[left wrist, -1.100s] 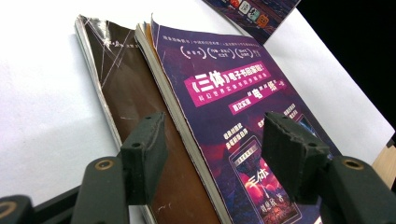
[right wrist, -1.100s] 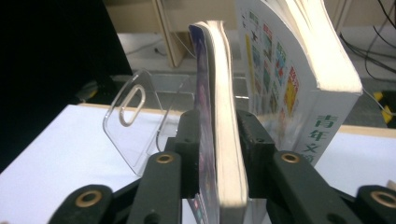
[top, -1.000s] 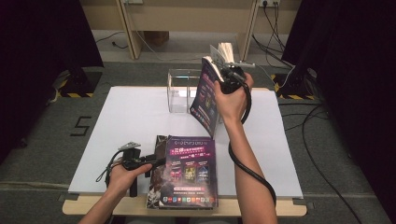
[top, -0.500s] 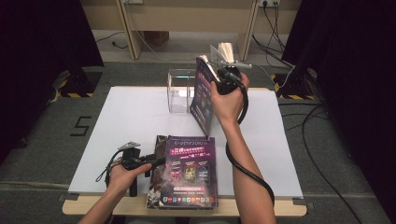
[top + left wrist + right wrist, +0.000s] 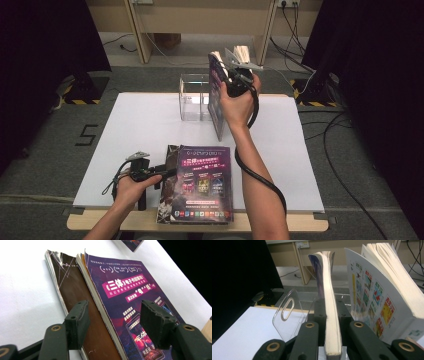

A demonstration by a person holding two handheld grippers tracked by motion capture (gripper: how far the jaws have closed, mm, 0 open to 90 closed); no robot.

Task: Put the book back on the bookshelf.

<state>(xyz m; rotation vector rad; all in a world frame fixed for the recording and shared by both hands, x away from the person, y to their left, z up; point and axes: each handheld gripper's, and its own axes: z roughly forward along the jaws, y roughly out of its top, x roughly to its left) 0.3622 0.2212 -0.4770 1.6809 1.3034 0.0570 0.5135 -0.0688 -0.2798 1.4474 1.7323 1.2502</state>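
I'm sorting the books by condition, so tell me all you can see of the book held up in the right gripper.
The held book is a thin paperback with a purple cover and cream page edges. It stands upright on edge, lifted above the white table, beside the clear acrylic holder. The right gripper is shut on it, its black fingers pressing both covers near the lower end. The far corner of the cover curls a little. Nothing else visibly touches it.

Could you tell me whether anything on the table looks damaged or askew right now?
Yes: the brown book at the bottom of the stack has a scuffed, creased cover corner, and the purple book on top lies offset to one side, with curled, worn corners. The white table shows no spill.
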